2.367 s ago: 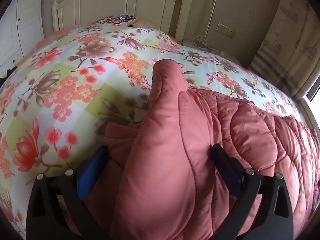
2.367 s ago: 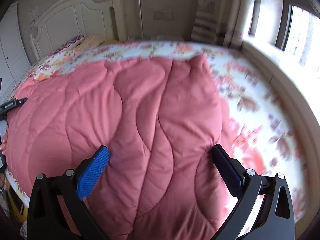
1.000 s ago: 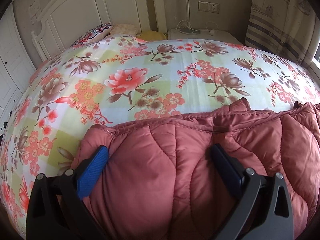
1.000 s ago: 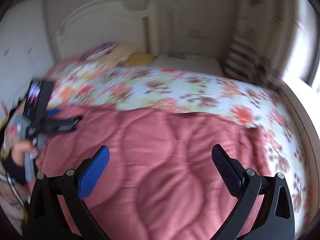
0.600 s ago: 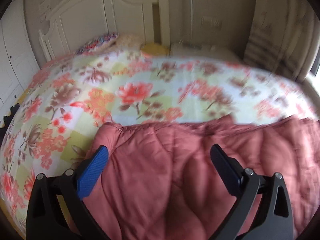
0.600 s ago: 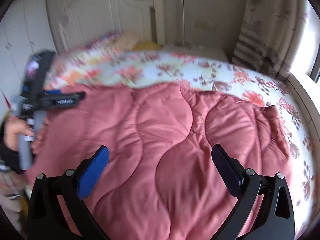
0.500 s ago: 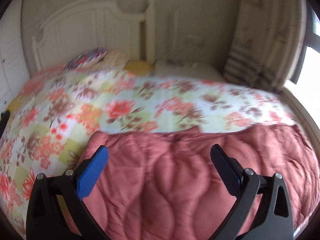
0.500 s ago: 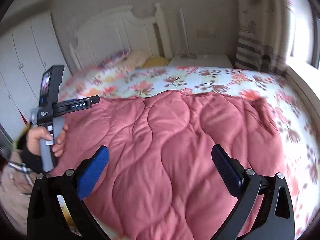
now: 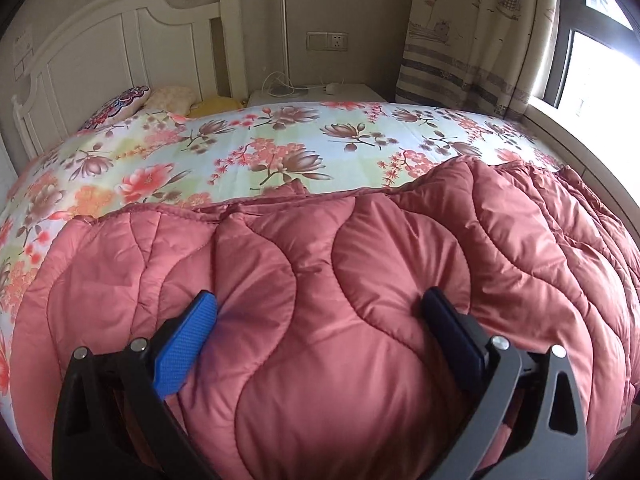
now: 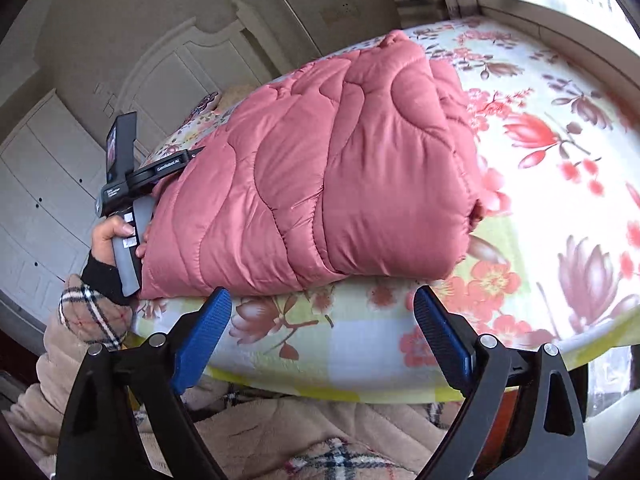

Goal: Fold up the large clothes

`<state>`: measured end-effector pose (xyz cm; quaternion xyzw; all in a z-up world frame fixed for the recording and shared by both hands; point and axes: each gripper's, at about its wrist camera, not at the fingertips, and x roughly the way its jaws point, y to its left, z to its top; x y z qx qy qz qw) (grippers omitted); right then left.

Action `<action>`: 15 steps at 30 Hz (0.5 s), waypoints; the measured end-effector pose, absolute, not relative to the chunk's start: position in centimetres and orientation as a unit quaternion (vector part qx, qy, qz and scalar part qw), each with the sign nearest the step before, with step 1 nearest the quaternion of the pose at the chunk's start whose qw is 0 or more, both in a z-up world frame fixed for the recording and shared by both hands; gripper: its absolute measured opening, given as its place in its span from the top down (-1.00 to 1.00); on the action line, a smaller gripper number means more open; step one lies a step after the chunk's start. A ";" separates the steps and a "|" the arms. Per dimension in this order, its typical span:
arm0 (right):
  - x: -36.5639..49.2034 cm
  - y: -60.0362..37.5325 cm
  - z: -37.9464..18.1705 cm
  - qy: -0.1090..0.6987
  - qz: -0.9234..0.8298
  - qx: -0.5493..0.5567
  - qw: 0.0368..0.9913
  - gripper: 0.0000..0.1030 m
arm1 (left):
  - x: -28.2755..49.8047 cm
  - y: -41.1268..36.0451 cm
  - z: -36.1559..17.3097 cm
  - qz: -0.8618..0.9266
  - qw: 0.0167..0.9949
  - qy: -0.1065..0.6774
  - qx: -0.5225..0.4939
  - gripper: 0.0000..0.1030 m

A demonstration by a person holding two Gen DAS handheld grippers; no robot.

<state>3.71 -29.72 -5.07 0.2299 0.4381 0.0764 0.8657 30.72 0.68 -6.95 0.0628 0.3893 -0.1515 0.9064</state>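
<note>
A pink quilted garment [image 9: 340, 280] lies folded into a thick block on the floral bedsheet [image 9: 248, 148]. My left gripper [image 9: 320, 312] is open, its jaws wide apart, with the garment's near part bulging between them. In the right wrist view the folded garment [image 10: 332, 176] sits on the bed near its front edge. My right gripper [image 10: 322, 308] is open and empty, just short of the garment's near fold, over the bed edge. The left gripper body [image 10: 128, 176] shows at the garment's left end, held by a hand.
A white headboard [image 9: 120, 44] and pillows [image 9: 132, 104] stand at the far end of the bed. A nightstand [image 9: 316, 92] with cables, a curtain [image 9: 472, 32] and a window [image 9: 592, 40] are at the back right. The person's beige checked clothing [image 10: 280, 432] is below the bed edge.
My right gripper has pulled back off the garment toward the bed's front edge and tilted. My left gripper has come lower and closer onto the garment. Both stayed open.
</note>
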 end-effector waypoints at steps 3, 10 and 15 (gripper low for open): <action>3.9 -29.0 -3.7 0.434 0.072 0.204 0.875 -0.74 | 30.7 0.6 -7.0 -0.147 0.907 0.388 0.067 -0.96; 2.7 -23.3 1.1 0.419 0.100 0.011 0.903 -0.74 | 30.7 0.4 -6.8 -0.145 0.908 0.387 0.068 -0.96; 5.7 -17.4 2.9 0.350 0.122 -0.029 0.928 -0.76 | 30.7 0.5 -6.8 -0.146 0.908 0.387 0.067 -0.96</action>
